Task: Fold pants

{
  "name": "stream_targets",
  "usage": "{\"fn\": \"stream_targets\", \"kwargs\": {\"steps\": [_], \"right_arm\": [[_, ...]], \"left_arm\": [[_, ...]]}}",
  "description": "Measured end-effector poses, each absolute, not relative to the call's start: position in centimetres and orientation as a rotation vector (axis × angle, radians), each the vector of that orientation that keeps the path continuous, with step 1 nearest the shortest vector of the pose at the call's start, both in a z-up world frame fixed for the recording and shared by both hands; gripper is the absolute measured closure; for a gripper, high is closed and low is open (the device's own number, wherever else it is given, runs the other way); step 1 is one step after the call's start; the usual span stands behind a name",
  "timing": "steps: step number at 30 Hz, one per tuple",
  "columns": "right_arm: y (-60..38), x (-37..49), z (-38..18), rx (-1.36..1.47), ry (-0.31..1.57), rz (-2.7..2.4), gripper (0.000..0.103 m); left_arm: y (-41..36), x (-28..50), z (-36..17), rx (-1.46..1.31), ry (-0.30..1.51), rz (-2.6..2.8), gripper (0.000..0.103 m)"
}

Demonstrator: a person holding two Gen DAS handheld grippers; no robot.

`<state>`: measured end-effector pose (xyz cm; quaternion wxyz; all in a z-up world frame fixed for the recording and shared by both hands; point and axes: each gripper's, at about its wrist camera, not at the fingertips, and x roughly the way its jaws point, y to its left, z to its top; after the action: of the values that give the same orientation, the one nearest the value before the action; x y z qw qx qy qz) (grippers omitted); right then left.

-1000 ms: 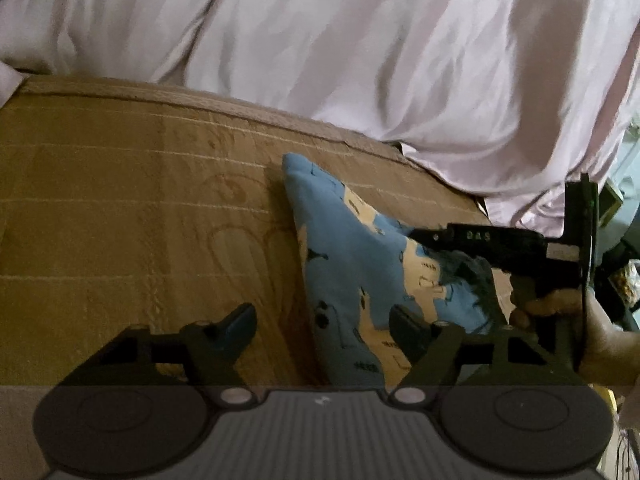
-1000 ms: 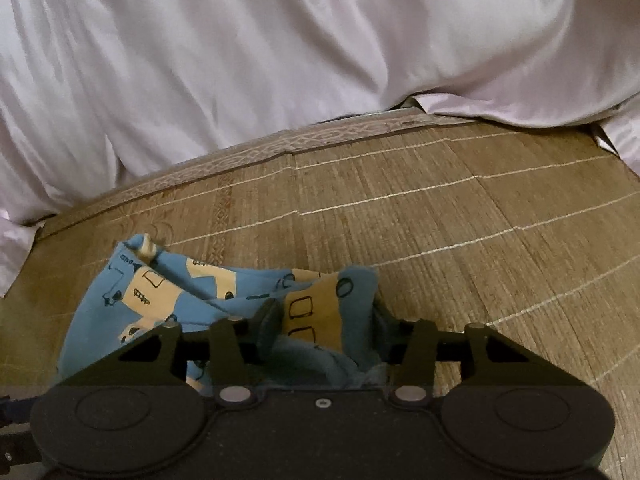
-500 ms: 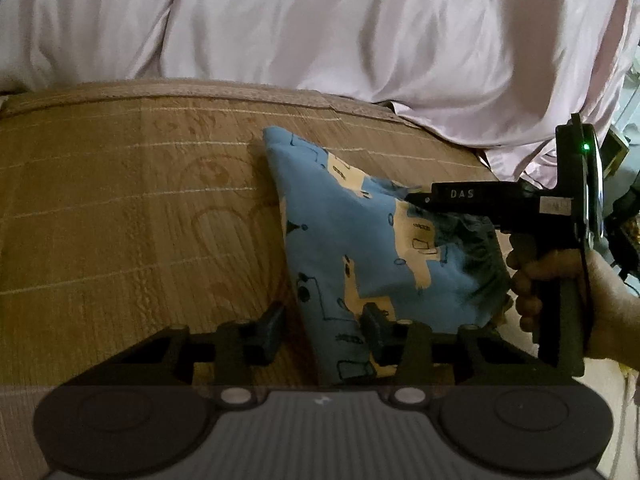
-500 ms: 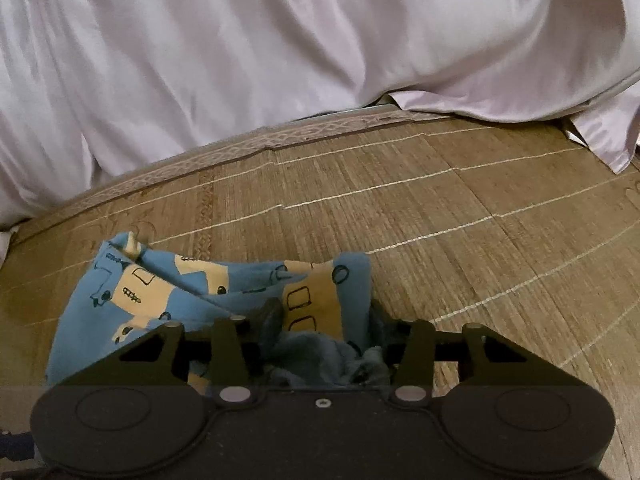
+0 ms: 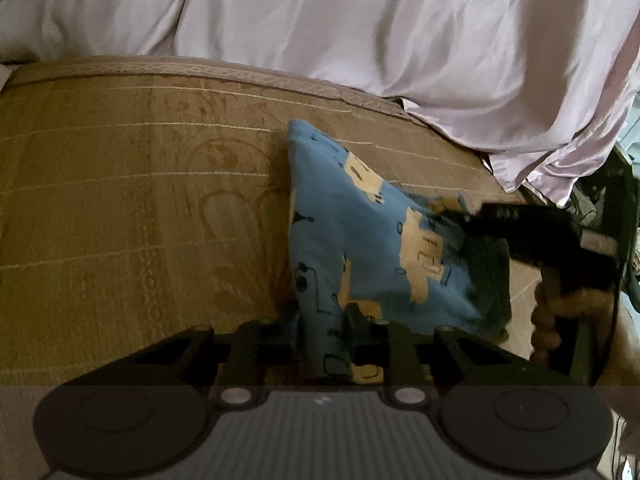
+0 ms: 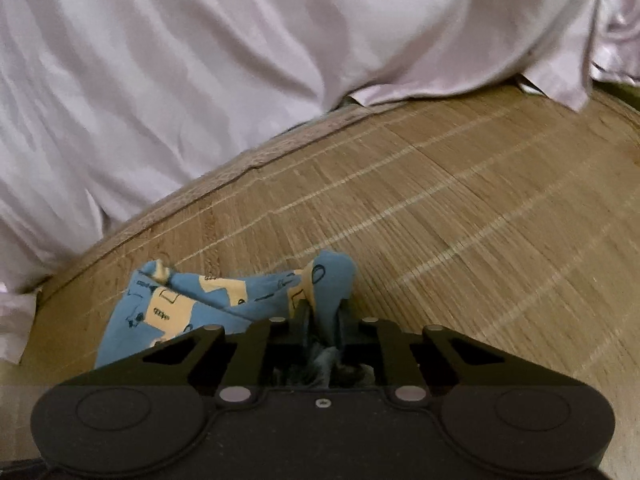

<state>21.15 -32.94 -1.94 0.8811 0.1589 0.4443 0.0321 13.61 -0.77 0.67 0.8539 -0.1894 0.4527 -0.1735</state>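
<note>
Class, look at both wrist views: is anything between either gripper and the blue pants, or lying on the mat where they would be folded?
Nothing visible. The left gripper and the right gripper each already pinch the pants, and the woven mat around them is bare up to the pale sheet.

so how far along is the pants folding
Early to middle stage. Done: both grips look set. The left tool is shut on the near corner of the blue pants, and the right tool is shut on a bunched edge. In hand: the cloth is pinched at two points above the woven mat. Left: the pants are crumpled, with no flat, neat fold visible, so laying out and folding remain.
</note>
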Motion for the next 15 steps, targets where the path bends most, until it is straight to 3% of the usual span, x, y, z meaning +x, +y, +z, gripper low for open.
{"fn": "stream_targets", "kwargs": {"steps": [6,15], "right_arm": [[-33.4,19.4,-0.7,0.295,0.853,0.083,0.094],[-28.3,19.1,2.8,-0.009,0.682,0.279,0.098]], "left_arm": [[-1.2,13.1,1.3,-0.370,0.931,-0.381,0.083],[-2.5,11.0,3.0,-0.268,0.797,-0.346,0.086]]}}
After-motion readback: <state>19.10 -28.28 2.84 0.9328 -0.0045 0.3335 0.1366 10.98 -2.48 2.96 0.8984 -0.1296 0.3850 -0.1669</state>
